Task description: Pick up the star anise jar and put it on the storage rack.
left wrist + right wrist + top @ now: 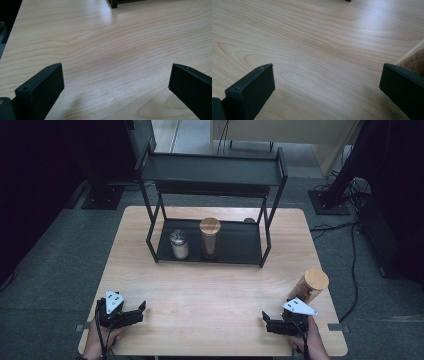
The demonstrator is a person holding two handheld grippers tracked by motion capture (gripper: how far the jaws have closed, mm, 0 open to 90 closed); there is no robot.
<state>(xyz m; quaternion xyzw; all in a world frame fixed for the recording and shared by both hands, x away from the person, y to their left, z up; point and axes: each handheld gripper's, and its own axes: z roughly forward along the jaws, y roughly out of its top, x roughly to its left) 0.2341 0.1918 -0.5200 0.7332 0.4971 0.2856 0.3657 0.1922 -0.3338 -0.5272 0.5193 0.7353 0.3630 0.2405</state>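
Note:
My left gripper (140, 312) rests open near the front left corner of the wooden table (210, 287), jaws pointing right. In the left gripper view its jaws (116, 75) stand wide apart over bare wood. At the front right, my right gripper (266, 321) is open too, jaws pointing left. A tall clear jar with a wooden lid (309, 286) stands just behind the right gripper. A slice of that jar (415, 59) shows at the right edge of the right gripper view, beside the gripper's (327, 75) right jaw and not between the jaws.
A black two-tier rack (212, 172) stands at the back centre. Its lower shelf holds a small metal-lidded jar (179, 244), a tall wooden-lidded jar (210, 238) and a partly hidden lid (249, 220). A rack foot (114, 3) shows far ahead.

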